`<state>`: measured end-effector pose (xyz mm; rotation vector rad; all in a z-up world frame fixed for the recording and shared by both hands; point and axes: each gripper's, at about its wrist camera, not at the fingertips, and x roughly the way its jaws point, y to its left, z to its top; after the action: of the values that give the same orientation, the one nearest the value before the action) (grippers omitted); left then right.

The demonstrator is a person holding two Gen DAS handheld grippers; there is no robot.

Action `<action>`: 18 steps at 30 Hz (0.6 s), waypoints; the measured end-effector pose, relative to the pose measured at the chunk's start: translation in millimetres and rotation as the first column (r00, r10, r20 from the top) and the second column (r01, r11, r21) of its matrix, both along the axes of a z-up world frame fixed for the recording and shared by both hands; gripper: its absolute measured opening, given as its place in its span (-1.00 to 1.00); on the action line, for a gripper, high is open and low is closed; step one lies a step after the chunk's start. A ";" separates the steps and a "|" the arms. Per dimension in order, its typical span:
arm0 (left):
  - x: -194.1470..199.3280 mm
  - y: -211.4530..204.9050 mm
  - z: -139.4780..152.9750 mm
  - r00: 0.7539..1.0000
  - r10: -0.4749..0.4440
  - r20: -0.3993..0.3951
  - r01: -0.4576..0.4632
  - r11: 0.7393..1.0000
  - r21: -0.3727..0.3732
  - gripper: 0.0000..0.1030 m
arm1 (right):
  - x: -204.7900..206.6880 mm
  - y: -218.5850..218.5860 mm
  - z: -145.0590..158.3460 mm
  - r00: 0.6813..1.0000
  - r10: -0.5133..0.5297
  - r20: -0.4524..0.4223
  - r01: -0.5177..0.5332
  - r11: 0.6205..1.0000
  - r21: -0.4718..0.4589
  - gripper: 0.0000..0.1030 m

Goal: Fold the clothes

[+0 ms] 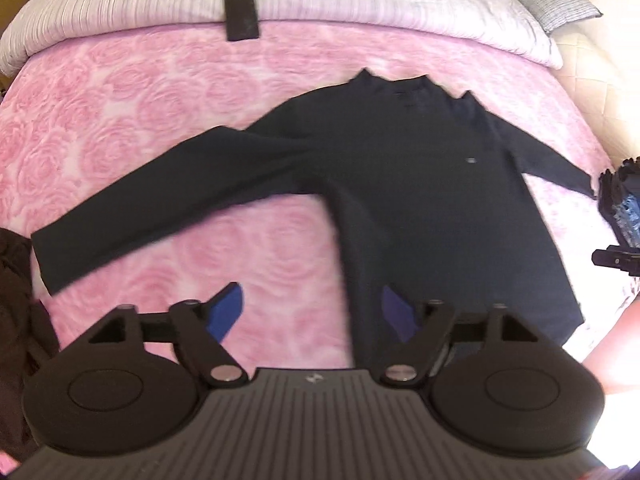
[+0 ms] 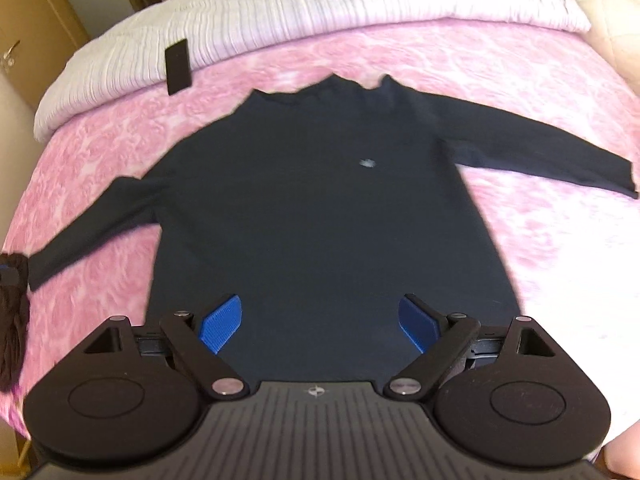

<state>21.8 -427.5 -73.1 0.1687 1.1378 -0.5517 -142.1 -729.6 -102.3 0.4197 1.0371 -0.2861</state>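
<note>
A dark long-sleeved sweater point(image 2: 320, 208) lies flat on the pink flowery bed cover point(image 1: 120, 112), ahead of both tools. Its tiny chest logo point(image 2: 366, 163) is too blurry to read. The left tool point(image 1: 312, 312) and right tool point(image 2: 320, 320) are spread wide, holding nothing.

Take the sweater point(image 2: 320, 208) as your landmark: it lies flat on the bed point(image 2: 540, 80), front up, collar toward the far side, hem nearest you, one sleeve stretched out to each side. Beyond the collar a folded blanket point(image 2: 280, 12) runs across the bed; a flat slab point(image 2: 177, 66) lies on its near edge, left of the collar. A heap of clothes point(image 1: 16, 300) sits beside the left sleeve's cuff.
</note>
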 end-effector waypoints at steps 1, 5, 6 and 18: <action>-9.5 -9.8 6.4 1.000 -0.001 0.009 0.001 1.000 -0.001 0.75 | -11.4 -11.4 4.5 1.000 -0.010 0.000 0.010 1.000 0.002 0.72; -36.8 -39.4 26.2 0.998 -0.045 0.046 0.045 0.999 0.007 0.96 | -37.2 -37.2 29.9 0.997 -0.074 0.011 0.074 0.997 0.006 0.72; -41.0 -44.7 30.3 0.997 -0.058 0.057 0.058 0.998 0.009 0.97 | -42.5 -39.9 34.8 0.996 -0.093 0.014 0.093 0.996 0.011 0.72; -78.0 -25.4 76.0 0.954 -0.219 0.206 0.229 0.973 -0.024 0.98 | -71.7 33.3 95.8 0.985 -0.146 0.093 0.150 0.988 -0.041 0.72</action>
<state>-56.2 -452.9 2.9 0.3090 0.9121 -0.7457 -213.9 -696.3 -6.6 0.4633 0.9113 -0.4208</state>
